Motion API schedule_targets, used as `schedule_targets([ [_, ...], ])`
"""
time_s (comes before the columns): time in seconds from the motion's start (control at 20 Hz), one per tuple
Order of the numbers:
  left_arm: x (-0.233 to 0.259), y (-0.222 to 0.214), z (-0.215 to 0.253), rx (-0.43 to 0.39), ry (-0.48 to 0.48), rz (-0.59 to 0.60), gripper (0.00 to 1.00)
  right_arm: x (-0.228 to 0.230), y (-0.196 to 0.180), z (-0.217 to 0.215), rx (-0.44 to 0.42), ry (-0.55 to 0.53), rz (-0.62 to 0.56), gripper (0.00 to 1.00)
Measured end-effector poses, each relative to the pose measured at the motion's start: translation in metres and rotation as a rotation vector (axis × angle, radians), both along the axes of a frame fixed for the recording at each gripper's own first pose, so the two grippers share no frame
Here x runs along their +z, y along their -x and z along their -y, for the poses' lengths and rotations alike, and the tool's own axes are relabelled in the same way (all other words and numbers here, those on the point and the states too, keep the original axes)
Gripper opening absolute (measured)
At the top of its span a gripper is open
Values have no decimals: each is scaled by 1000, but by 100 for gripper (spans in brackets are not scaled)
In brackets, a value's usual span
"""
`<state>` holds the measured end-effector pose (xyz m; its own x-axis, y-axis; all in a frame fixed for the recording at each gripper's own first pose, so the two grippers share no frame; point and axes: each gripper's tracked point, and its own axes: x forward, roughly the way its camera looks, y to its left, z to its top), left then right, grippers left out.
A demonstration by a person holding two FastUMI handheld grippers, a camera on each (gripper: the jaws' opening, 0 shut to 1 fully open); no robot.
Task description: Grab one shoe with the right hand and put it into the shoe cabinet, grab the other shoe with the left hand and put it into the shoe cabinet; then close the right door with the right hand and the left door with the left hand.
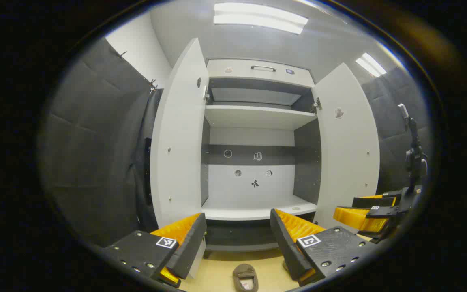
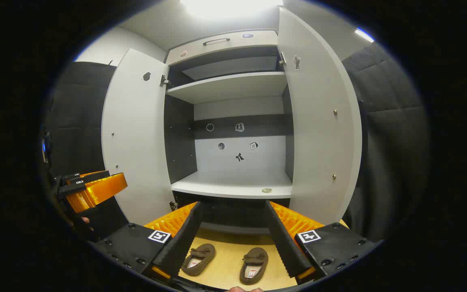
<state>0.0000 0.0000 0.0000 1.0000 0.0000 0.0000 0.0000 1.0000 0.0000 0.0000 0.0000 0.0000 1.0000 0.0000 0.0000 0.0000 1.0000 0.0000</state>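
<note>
While both doors stand open, I log the left gripper view first: my left gripper hangs in front of the shoe cabinet, fingers spread apart, nothing between them. Left door and right door swing outward on either side. Lower shelf bare of shoes; stickers on the back panel. One brown shoe lies on the wooden floor below, between my fingers in the picture but well under them. At the right edge I note the right gripper, held apart from the cabinet.

Right gripper view: my right gripper faces the same cabinet, fingers wide apart, gripping nothing. Two brown shoes on the floor just before the cabinet's base, side by side, not touching: left shoe, right shoe. Shelf unoccupied by footwear. Left gripper shows at the left edge; I cannot tell its finger state from here.
</note>
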Motion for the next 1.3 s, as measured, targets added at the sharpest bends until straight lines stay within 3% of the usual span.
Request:
schedule_targets([
  [0.1, 4, 2, 0, 28, 2, 3, 84, 1, -2, -1, 27, -1, -7, 96],
  [0.25, 7, 4, 1, 81, 23, -23, 98, 5, -4, 0, 69, 12, -11, 95],
  [0.55, 14, 10, -3, 135, 0, -32, 98, 6, -6, -2, 119, -9, -7, 97],
  [0.8, 15, 10, -2, 66, -60, -36, 98, 3, -6, 6, 15, -13, -23, 94],
  [0.85, 8, 14, -3, 42, -62, -50, 91, -1, -5, 7, -11, -9, -42, 94],
  [1.0, -4, 20, -11, -32, -23, -67, 99, -9, 1, 3, -82, -23, -62, 97],
  [1.05, -10, 20, -16, -46, -17, -76, 91, -14, 2, 0, -97, -24, -75, 94],
  [1.1, -14, 19, -21, -60, -11, -86, 91, -19, 3, -2, -111, -18, -88, 97],
  [1.15, -20, 19, -27, -72, -4, -94, 99, -23, 1, -2, -129, -5, -104, 97],
  [1.2, -25, 19, -33, -84, 0, -99, 99, -26, 0, -2, -144, 8, -119, 97],
  [1.25, -32, 21, -38, -93, 4, -102, 98, -31, -2, -1, -163, 18, -140, 97],
  [1.3, -36, 21, -42, -102, 7, -105, 91, -35, -5, -3, -167, 19, -163, 100],
])
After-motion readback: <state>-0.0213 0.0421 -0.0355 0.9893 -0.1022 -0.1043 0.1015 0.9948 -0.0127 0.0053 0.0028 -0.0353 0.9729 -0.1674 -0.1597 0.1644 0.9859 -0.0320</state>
